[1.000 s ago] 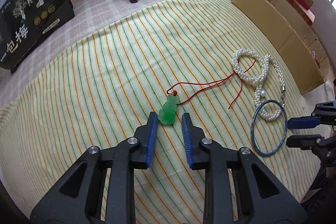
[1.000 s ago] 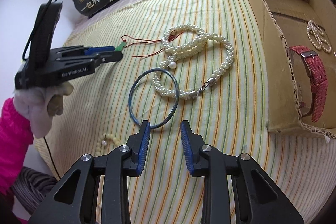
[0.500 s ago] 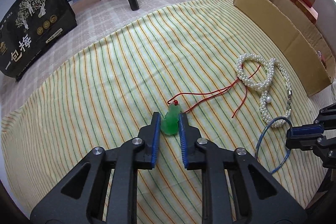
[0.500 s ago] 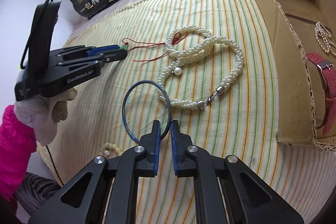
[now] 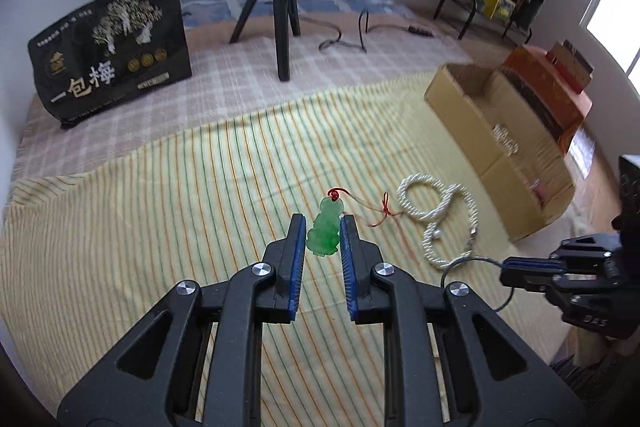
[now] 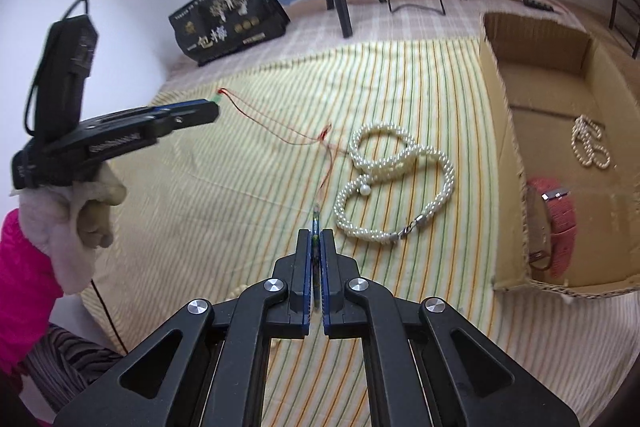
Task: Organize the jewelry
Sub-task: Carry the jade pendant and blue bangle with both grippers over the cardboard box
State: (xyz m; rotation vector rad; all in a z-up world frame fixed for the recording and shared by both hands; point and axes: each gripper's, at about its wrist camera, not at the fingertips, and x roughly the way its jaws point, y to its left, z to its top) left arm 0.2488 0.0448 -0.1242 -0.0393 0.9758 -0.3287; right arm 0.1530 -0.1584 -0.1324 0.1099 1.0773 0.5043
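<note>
Both tongs clamped — left [image 5: 323, 225] on green pendant [image 5: 325, 231], right [image 6: 316, 239] on edge-on, half-hidden blue bangle [image 6: 316, 223].

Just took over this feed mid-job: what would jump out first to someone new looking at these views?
The green pendant on its red cord, pinched in the left gripper above the striped cloth. Next, the thin blue bangle clamped edge-on in the right gripper. The pearl necklace lies coiled beside the cardboard box.

open striped cloth [image 5: 160, 227], cardboard box [image 5: 492, 131] rightward
</note>
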